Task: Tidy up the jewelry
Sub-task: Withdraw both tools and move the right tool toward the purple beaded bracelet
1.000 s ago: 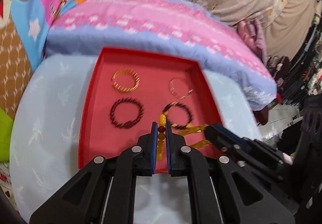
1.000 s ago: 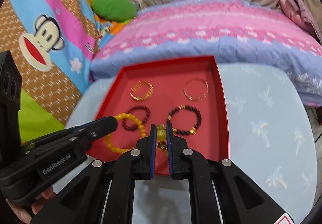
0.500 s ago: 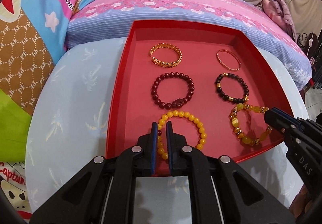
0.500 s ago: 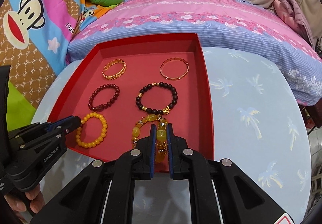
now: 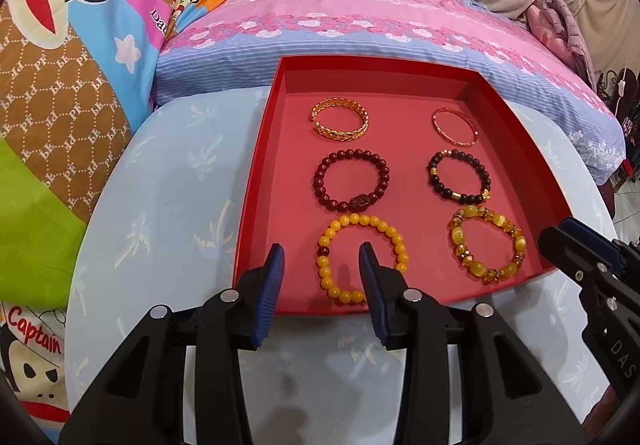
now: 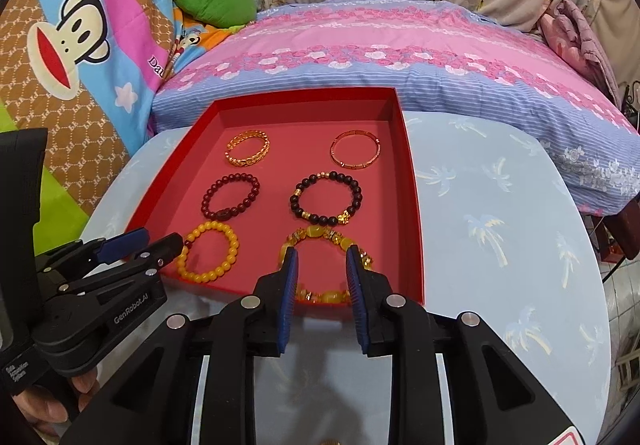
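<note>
Two grippers hang over a red tray (image 5: 256, 181) on the bench, jaws just parted: the left gripper (image 5: 321, 259) straddles a yellow bead bracelet (image 5: 362, 259), the right gripper (image 6: 321, 259) an amber one (image 6: 326, 265), neither pressing. Six bracelets lie in three rows of two.

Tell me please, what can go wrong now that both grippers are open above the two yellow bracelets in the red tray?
1. The left gripper has just been opening astride the yellow bead bracelet; one finger sits inside the loop and may drag it on withdrawal.
2. The right gripper likewise straddles the amber bracelet, which lies near the red tray front wall and could be pulled against it.
</note>
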`<state>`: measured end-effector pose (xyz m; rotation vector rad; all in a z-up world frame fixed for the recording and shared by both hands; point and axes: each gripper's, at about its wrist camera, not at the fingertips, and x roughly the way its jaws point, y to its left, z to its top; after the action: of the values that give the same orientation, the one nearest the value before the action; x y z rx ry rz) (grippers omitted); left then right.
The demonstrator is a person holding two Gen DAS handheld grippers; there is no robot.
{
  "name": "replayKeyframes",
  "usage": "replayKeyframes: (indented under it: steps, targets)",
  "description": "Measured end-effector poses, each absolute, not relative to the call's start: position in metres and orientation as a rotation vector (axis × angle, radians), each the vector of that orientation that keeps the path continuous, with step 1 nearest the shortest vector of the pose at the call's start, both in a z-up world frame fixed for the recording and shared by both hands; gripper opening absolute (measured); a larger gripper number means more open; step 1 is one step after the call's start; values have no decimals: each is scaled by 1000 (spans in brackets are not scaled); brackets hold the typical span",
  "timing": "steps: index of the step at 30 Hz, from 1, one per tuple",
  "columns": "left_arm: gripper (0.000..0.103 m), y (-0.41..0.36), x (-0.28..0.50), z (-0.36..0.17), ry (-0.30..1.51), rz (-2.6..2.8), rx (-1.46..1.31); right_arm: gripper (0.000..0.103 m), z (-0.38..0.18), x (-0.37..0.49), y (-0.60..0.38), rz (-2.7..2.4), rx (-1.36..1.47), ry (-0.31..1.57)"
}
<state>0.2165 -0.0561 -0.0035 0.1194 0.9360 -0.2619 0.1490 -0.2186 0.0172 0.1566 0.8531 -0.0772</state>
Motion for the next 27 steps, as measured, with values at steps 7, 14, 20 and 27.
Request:
replayKeyframes:
  steps: [7, 14, 20, 27]
  targets:
    - [41, -47, 181, 15, 897, -268, 112, 25, 22, 103, -212, -54, 147, 863]
    - [41, -35, 142, 20, 897, -277, 105, 25, 15, 54, -205, -35, 157, 896]
    - [41, -26, 109, 14, 917, -277, 116, 25, 4, 18, -193, -11, 169, 937]
    - [41, -15, 79, -2, 961, -273, 126, 25, -10, -12, -177, 20, 174, 982]
